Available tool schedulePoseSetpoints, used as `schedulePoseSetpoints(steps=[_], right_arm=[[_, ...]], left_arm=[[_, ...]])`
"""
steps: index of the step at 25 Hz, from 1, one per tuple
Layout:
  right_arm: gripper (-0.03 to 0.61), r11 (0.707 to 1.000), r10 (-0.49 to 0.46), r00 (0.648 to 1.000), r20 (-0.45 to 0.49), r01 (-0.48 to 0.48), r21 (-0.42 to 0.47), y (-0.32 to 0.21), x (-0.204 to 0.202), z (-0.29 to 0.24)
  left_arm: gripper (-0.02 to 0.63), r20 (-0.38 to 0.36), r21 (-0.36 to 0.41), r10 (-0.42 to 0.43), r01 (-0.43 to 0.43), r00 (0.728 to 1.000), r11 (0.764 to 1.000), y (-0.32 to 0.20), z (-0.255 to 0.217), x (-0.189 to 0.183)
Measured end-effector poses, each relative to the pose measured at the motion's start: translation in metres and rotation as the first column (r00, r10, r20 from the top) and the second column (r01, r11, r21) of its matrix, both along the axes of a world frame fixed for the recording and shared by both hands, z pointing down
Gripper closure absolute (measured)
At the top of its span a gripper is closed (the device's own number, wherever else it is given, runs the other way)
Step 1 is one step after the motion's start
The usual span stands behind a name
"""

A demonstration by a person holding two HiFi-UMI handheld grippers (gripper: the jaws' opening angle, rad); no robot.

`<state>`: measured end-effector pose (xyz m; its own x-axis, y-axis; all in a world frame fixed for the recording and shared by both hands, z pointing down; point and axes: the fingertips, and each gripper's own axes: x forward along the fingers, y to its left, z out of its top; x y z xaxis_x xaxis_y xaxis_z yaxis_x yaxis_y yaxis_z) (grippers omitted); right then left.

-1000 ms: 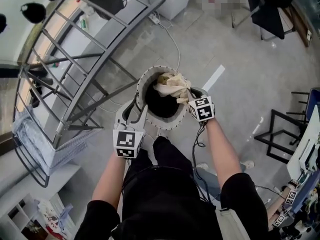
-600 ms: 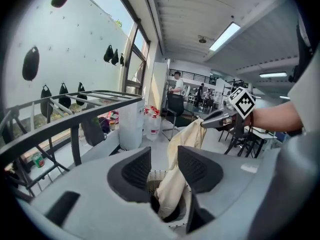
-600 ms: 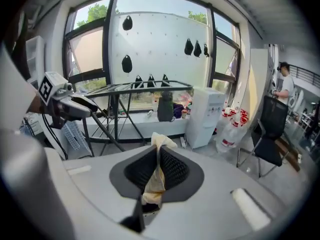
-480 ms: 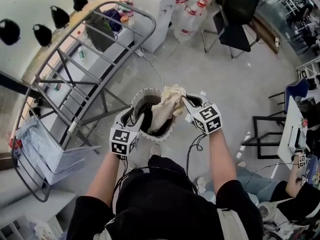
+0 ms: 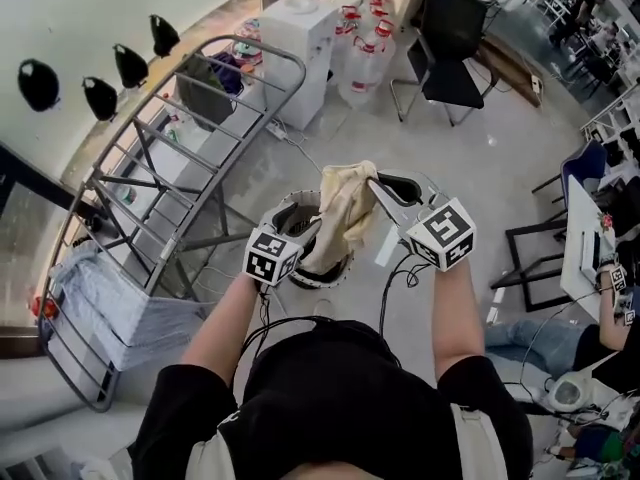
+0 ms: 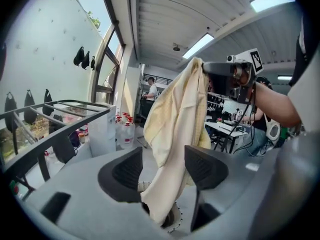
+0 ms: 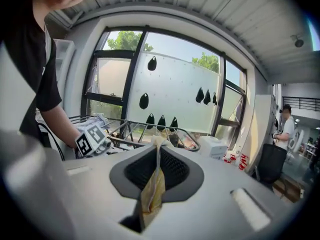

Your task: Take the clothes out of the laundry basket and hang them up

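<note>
A cream cloth (image 5: 347, 211) hangs in the air over the laundry basket (image 5: 334, 272), whose dotted rim shows below the cloth's tip. My right gripper (image 5: 378, 181) is shut on the cloth's top edge, and the fabric is pinched between its jaws (image 7: 156, 156). My left gripper (image 5: 308, 224) sits at the cloth's left side. In the left gripper view the cloth (image 6: 175, 129) drapes down between the two pads (image 6: 126, 172), which stand wide apart and are opening without pressing on it. The right gripper (image 6: 222, 69) holds the cloth up at the upper right there.
A grey drying rack (image 5: 170, 153) stands to the left, with a blue-grey garment (image 5: 95, 298) on its near end. A white cabinet (image 5: 300, 43), water bottles (image 5: 362, 58) and a black chair (image 5: 447, 48) stand beyond. A seated person's legs (image 5: 525, 333) are at the right.
The right gripper has lifted the cream cloth up out of the basket. The left gripper has risen alongside it and its jaws have spread wider around the hanging fabric.
</note>
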<state>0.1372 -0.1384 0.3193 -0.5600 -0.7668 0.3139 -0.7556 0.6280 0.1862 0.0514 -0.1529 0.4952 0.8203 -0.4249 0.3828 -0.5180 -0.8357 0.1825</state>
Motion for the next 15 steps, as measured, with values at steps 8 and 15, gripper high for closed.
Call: schedulePoseSetpoints(steps=[8,15], right_arm=[[0.543,0.992,-0.090,0.995,0.045,0.086,0.096,0.033,-0.020,-0.049],[0.543,0.996,0.049,0.995,0.083,-0.055,0.072,0.024,0.022,-0.035]], left_arm=[[0.452,-0.063,0.057,0.150,-0.147,0.987,0.988,0.003,-0.028,0.025],[0.598,-0.180,-0.001,0.239,-0.243,0.954,0.970,0.005,-0.046,-0.007]])
